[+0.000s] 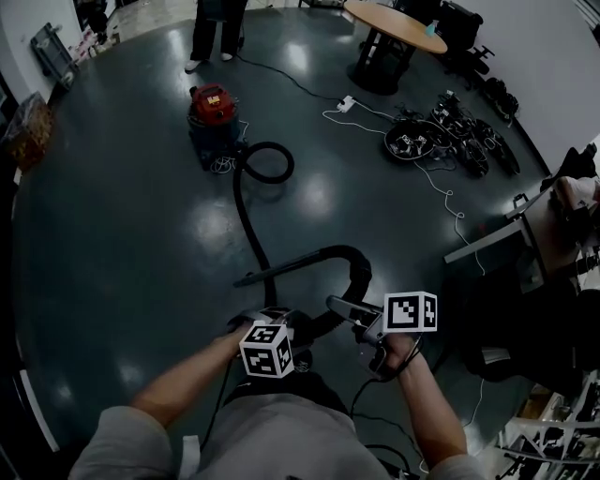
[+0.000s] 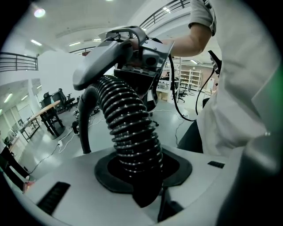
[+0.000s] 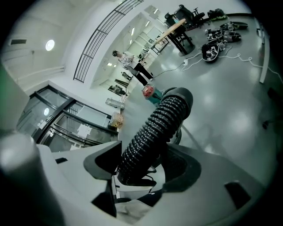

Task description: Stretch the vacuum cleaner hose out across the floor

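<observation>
A red vacuum cleaner [image 1: 210, 105] stands far off on the dark floor. Its black ribbed hose [image 1: 247, 216] curls once beside it, runs toward me and bends in an arch [image 1: 354, 270] near my hands. My left gripper [image 1: 272, 323] [image 2: 141, 176] is shut on the hose [image 2: 132, 132] close to my body. My right gripper [image 1: 349, 314] [image 3: 141, 172] stands open around the hose [image 3: 154, 132], which passes between its jaws with a gap at the pads. In the left gripper view the right gripper [image 2: 128, 48] sits a short way up the same hose. A black wand [image 1: 281, 268] lies across the floor.
A person [image 1: 216, 28] stands beyond the vacuum. A round table [image 1: 394, 23] is at the back right, with a heap of cables and gear [image 1: 441, 141] and a white cord [image 1: 448, 192] below it. A desk edge [image 1: 497, 242] juts in at the right.
</observation>
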